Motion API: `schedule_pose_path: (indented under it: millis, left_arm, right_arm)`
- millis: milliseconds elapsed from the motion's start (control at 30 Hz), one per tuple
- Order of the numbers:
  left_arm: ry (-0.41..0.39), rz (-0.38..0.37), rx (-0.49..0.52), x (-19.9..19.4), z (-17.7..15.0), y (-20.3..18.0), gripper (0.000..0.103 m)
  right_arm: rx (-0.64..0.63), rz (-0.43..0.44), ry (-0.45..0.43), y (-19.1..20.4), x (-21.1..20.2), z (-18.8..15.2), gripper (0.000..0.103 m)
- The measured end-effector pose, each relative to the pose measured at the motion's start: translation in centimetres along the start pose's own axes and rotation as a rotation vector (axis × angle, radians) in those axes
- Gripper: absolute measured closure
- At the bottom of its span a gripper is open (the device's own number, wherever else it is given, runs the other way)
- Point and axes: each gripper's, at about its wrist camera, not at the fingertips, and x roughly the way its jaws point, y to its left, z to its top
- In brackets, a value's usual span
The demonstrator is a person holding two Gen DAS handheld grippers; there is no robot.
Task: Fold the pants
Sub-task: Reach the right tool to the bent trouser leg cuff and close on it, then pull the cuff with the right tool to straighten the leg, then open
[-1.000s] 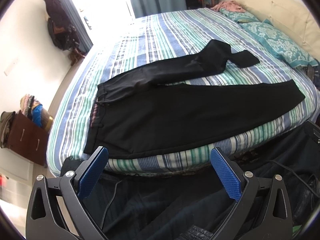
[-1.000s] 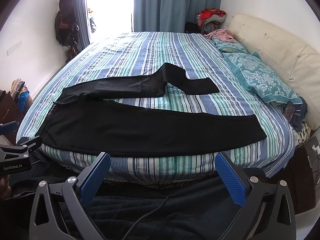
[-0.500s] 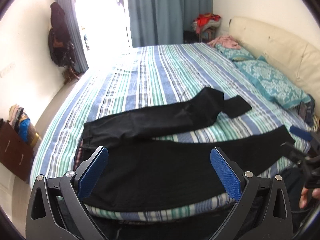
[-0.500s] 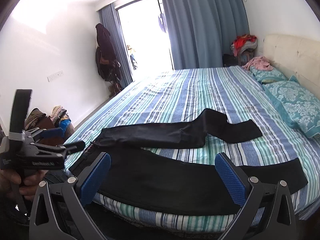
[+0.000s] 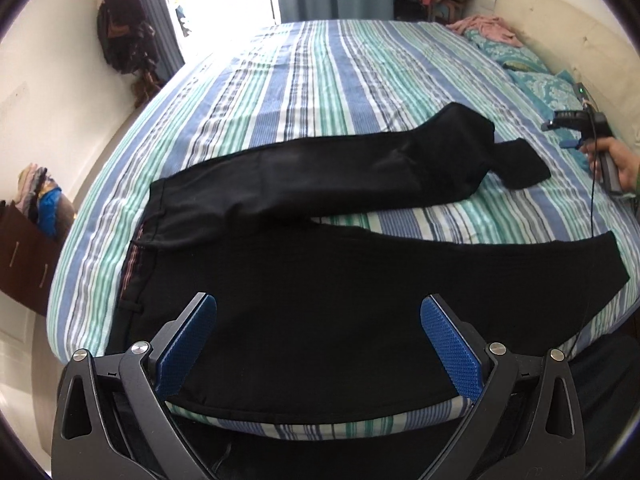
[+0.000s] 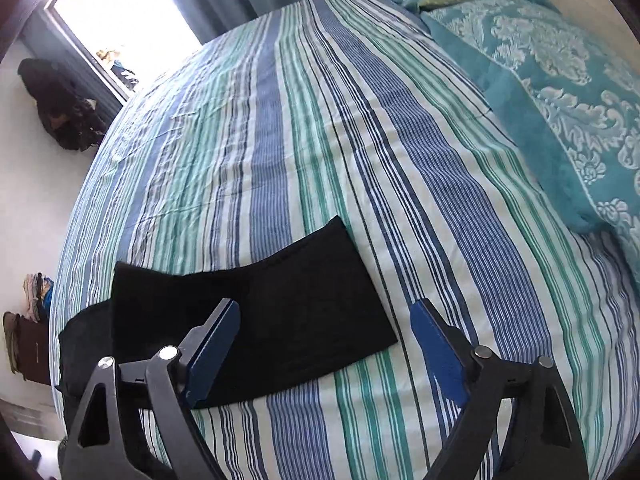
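Black pants [image 5: 320, 280] lie on a striped bed [image 5: 320, 80] by a bright window [image 6: 120, 12] — right gripper [image 6: 324, 344] has swung over to the cuff, jaws just closing a little, empty; left gripper [image 5: 318, 344] wide open, empty.

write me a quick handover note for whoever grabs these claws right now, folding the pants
Left claw: open, empty, above the pants' near leg close to the waistband.
Right claw: open, holding nothing; its jaws have just been closing. It hangs over the folded-back cuff of the far leg.
Black pants: spread on the striped bed, legs apart, near leg flat along the bed edge, far leg doubled back on itself at its end.
Done: nothing folded on purpose yet.
Left: straighten the far leg, lay one leg over the other, then fold lengthwise.
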Motion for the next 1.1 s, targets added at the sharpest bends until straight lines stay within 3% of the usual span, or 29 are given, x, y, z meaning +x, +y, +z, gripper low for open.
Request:
schedule_pose_path:
  millis: [133, 233, 267, 300, 400, 467, 533, 633, 733, 800, 900, 933, 1000, 1067, 1100]
  left_arm:
    - [0.061, 0.036, -0.008, 2.0, 0.2, -0.1, 0.001]
    - [0.091, 0.046, 0.005, 3.2, 0.4, -0.5, 0.001]
    - [0.099, 0.051, 0.012, 3.4, 0.4, -0.8, 0.001]
    - [0.106, 0.052, 0.020, 3.6, 0.4, -1.1, 0.001]
    - [0.112, 0.037, 0.037, 3.9, 0.5, -1.9, 0.001]
    - [0.102, 0.021, 0.050, 3.9, 0.7, -2.7, 0.001]
    - [0.099, 0.005, 0.067, 4.0, 0.7, -3.5, 0.001]
    - [0.116, -0.015, 0.094, 4.3, 0.5, -4.8, 0.001]
    - [0.125, -0.011, 0.111, 4.7, 0.7, -5.2, 0.001]
    - [0.113, 0.008, 0.101, 5.4, 1.7, -4.6, 0.001]
    - [0.040, 0.076, 0.034, 7.7, 4.9, -1.9, 0.001]
    - [0.017, 0.120, 0.000, 9.2, 6.2, -0.7, 0.001]
    - [-0.036, 0.218, -0.055, 12.5, 8.6, 1.6, 0.001]
    - [-0.049, 0.324, -0.089, 16.2, 10.0, 3.5, 0.001]
    - [-0.036, 0.366, -0.095, 18.3, 10.4, 4.3, 0.001]
  right_arm:
    - [-0.034, -0.039, 0.083, -0.1, 5.8, 4.0, 0.027]
    - [-0.076, -0.052, 0.130, 0.5, 9.5, 5.2, 0.035]
    - [-0.085, -0.037, 0.148, 0.6, 10.5, 5.3, 0.052]
    - [-0.101, -0.018, 0.177, 0.9, 11.3, 5.2, 0.085]
    - [-0.259, -0.095, 0.142, 2.9, 10.2, 5.3, 0.091]
    - [-0.316, -0.219, 0.026, 2.5, 7.2, 6.1, 0.091]
    - [-0.291, -0.345, -0.085, 0.3, 4.5, 7.1, 0.091]
    - [-0.216, -0.360, -0.058, -3.1, 4.7, 7.2, 0.091]
    - [-0.239, -0.435, -0.038, -3.3, 6.9, 5.8, 0.085]
    - [-0.214, -0.486, -0.045, -3.1, 7.6, 5.3, 0.053]
    - [-0.209, -0.475, -0.193, -1.0, 5.3, 3.7, 0.039]
    - [-0.220, -0.424, -0.225, 0.4, 4.5, 2.8, 0.034]
    - [-0.228, -0.192, -0.218, 3.1, 3.9, 1.0, 0.017]
    - [-0.241, 0.014, -0.141, 5.6, 4.7, -1.4, 0.015]
    - [-0.262, 0.054, -0.106, 6.8, 5.5, -2.6, 0.015]
